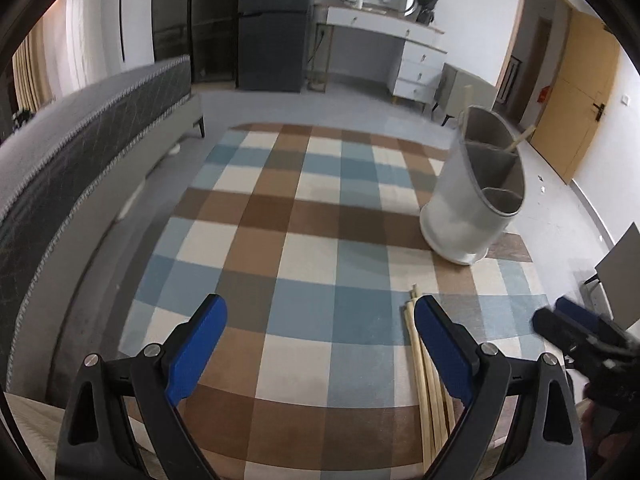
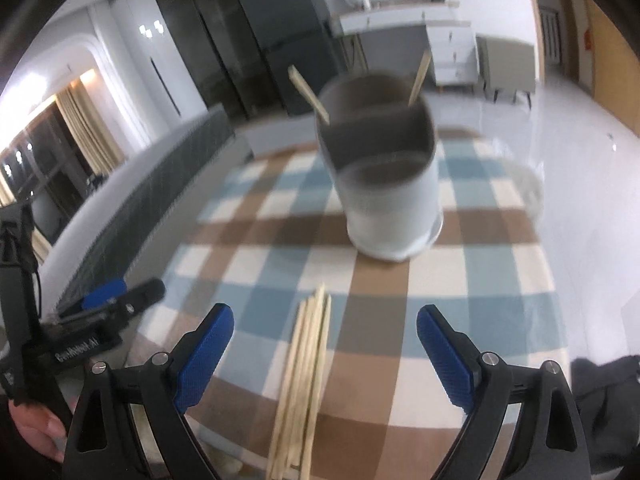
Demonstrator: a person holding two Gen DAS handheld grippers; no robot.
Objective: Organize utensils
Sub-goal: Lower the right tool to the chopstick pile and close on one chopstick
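Chopsticks partly sorted, bundle left

Two chopsticks (image 2: 419, 78) already stand in the white divided holder (image 2: 390, 196), rear compartment. Loose chopstick bundle (image 2: 306, 376) lies on the checked tablecloth (image 2: 248, 264), at 6 o'clock of the holder, not yet picked. Right gripper (image 2: 325, 356) spread wide, empty, straddling the bundle. Left gripper (image 1: 320, 344) wide, empty, bundle by its right finger. Bed at 9 o'clock; path looks unobstructed.
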